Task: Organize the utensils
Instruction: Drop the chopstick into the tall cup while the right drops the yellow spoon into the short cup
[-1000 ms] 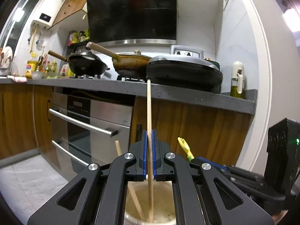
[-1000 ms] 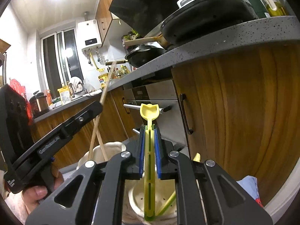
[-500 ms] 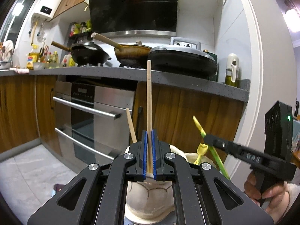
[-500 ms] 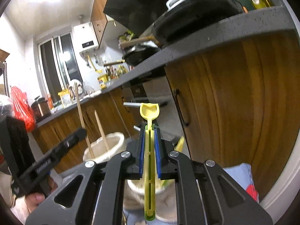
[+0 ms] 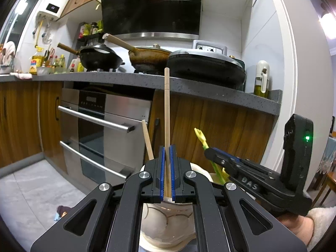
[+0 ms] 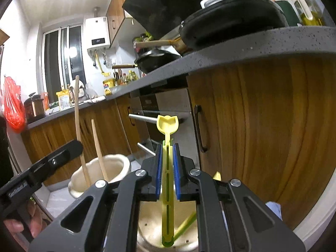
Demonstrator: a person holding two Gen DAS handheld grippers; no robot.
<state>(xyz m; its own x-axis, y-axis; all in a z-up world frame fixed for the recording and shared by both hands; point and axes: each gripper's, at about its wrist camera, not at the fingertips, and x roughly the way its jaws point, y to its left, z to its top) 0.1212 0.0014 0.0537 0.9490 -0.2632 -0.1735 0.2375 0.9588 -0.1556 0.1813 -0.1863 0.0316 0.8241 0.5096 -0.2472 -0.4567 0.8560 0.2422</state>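
Note:
My left gripper [image 5: 167,150] is shut on a wooden chopstick [image 5: 167,113] that stands upright over a cream ceramic holder [image 5: 166,222]. A second wooden chopstick [image 5: 147,139] leans in that holder. In the right wrist view the same holder [image 6: 98,174] sits at the left with both chopsticks [image 6: 79,124] in it. My right gripper [image 6: 167,149] is shut on a yellow plastic utensil [image 6: 167,126], its scoop end up, its lower end in a second pale holder [image 6: 151,226] that also has a green stick [image 6: 187,223] in it.
A grey counter [image 5: 126,77] runs ahead with woks [image 5: 98,57] and a black lidded pan [image 5: 205,67]. Below it are a steel oven [image 5: 105,126] and wooden cabinet doors [image 6: 252,136]. A person's hand [image 6: 31,220] holds the left gripper's handle.
The left gripper has pulled back from the cream holder, which now shows its outside. The right gripper has swung right; the cream holder sits further left in its view.

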